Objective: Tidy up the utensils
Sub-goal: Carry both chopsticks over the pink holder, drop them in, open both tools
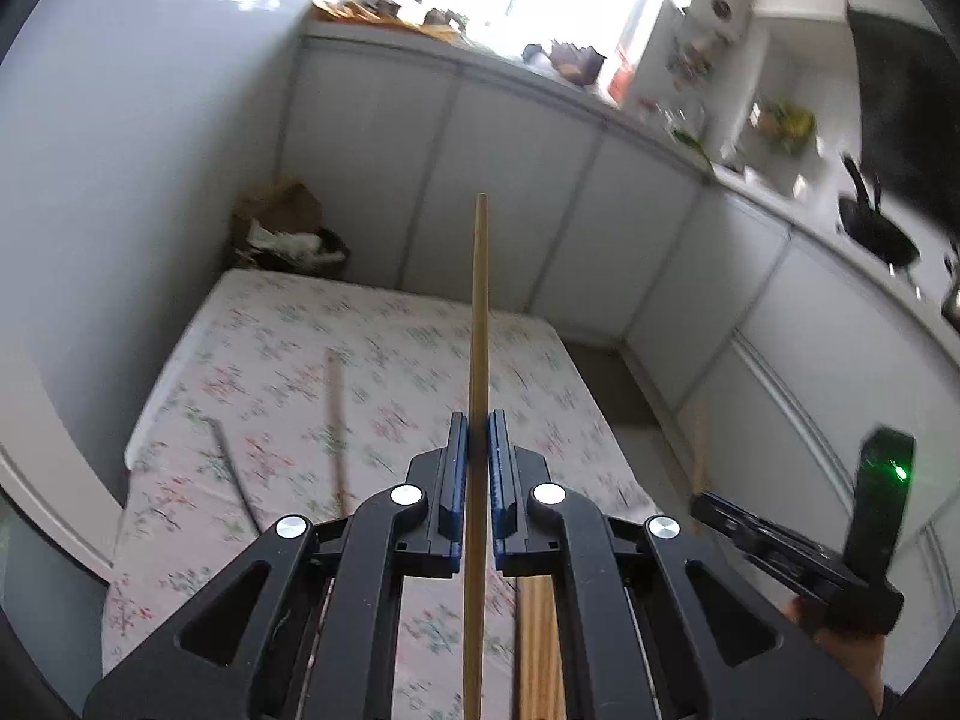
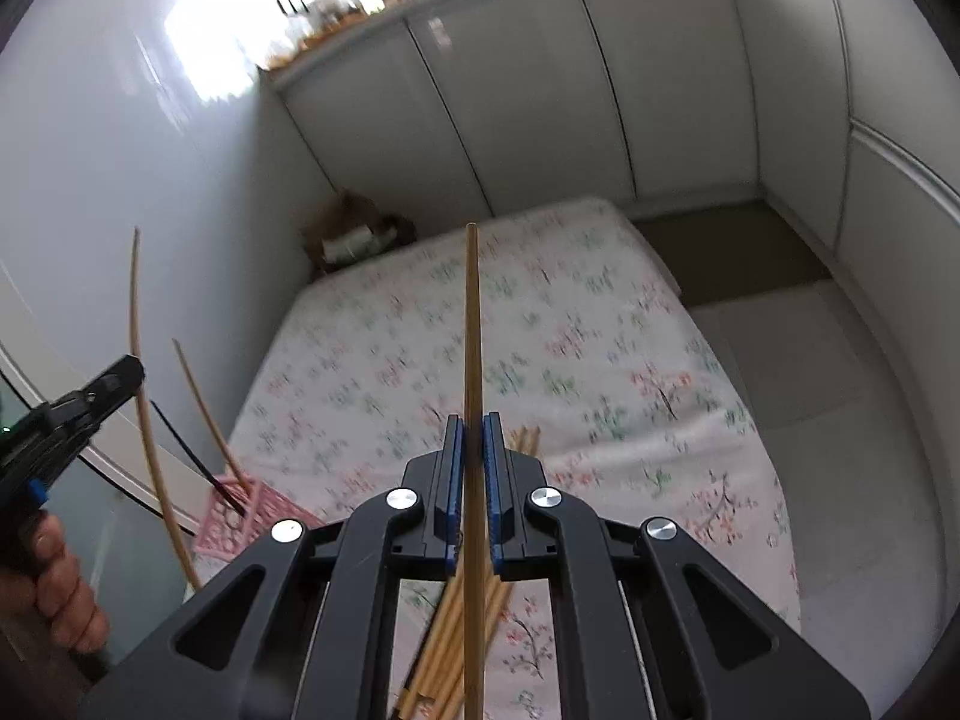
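Each gripper, left point(image 1: 477, 450) and right point(image 2: 474, 450), pinched one chopstick point(image 1: 478, 324) point(image 2: 472, 324): light, stiff, smooth, best held mid-shaft.

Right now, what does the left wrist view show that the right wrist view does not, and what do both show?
Only the left wrist view: a black frying pan on the white counter at the far right, and the left gripper shut on one wooden chopstick.

Only the right wrist view: a pink plastic perforated holder with sticks in it, a loose pile of wooden chopsticks, and the right gripper shut on another wooden chopstick.

Both: the floral tablecloth and the white cabinet doors.
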### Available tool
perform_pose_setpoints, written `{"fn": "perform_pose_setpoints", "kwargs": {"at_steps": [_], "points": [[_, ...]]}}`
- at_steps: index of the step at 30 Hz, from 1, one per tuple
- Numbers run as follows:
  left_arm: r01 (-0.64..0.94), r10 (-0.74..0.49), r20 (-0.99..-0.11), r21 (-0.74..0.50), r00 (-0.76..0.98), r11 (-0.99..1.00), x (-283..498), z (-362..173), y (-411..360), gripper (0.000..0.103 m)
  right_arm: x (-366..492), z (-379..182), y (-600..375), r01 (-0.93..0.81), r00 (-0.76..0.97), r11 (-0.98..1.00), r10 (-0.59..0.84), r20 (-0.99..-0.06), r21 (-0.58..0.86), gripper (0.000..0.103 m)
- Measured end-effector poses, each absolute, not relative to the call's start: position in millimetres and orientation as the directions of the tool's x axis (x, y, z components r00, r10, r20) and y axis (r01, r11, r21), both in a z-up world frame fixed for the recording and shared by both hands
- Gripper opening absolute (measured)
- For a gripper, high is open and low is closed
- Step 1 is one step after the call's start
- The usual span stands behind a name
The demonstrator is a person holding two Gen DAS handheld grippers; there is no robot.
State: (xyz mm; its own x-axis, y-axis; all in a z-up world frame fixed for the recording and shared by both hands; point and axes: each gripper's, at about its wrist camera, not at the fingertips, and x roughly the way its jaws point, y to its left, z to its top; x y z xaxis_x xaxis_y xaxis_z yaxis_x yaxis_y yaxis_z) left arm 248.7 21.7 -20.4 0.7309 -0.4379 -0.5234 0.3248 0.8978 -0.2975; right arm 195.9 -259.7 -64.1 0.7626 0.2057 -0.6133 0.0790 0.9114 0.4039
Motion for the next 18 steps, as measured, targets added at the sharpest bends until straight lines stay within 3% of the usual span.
{"fn": "perform_pose_setpoints", "kwargs": {"at_steps": [9,18], "points": [[0.230,-0.335,-0.431,-0.278,0.838,0.933,246,-16,55,0.006,172,-24,-240,-0.085,0.885,0.911,0.255,-0.388,0.404,0.007],[0.182,-0.251,-0.392,-0.206,0.885,0.961,248,-34,56,0.006,157,-11,-209,-0.163,0.912,0.935,0.265,-0.312,0.315,0.007]]}}
